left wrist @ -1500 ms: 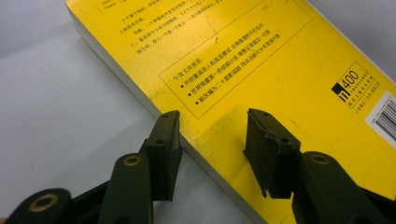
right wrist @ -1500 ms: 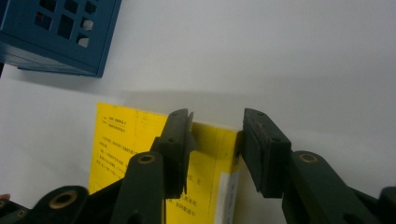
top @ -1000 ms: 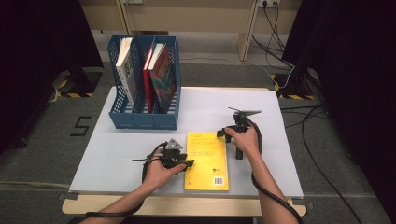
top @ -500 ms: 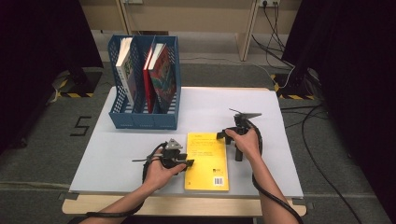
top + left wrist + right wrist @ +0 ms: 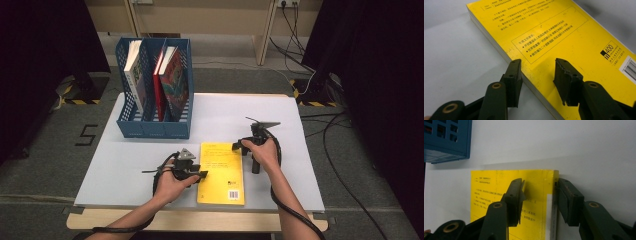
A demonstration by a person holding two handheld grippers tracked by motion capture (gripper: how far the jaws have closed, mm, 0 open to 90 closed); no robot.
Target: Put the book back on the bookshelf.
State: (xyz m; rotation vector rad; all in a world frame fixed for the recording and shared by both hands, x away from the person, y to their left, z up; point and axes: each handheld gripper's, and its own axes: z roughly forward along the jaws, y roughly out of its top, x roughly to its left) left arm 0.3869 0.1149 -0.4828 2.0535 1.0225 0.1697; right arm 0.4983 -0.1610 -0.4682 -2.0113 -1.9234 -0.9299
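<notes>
Straddling yellow book (image 5: 222, 172) edges | left tongs (image 5: 537, 72), right tongs (image 5: 539, 195) part-open | contact unclear

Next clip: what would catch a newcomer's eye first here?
A bright yellow book lies flat near the front edge of the pale table. The left tool straddles the book's left edge and the right tool its far right corner, both with jaws apart. At the far left corner stands a blue file rack with upright books inside.
</notes>
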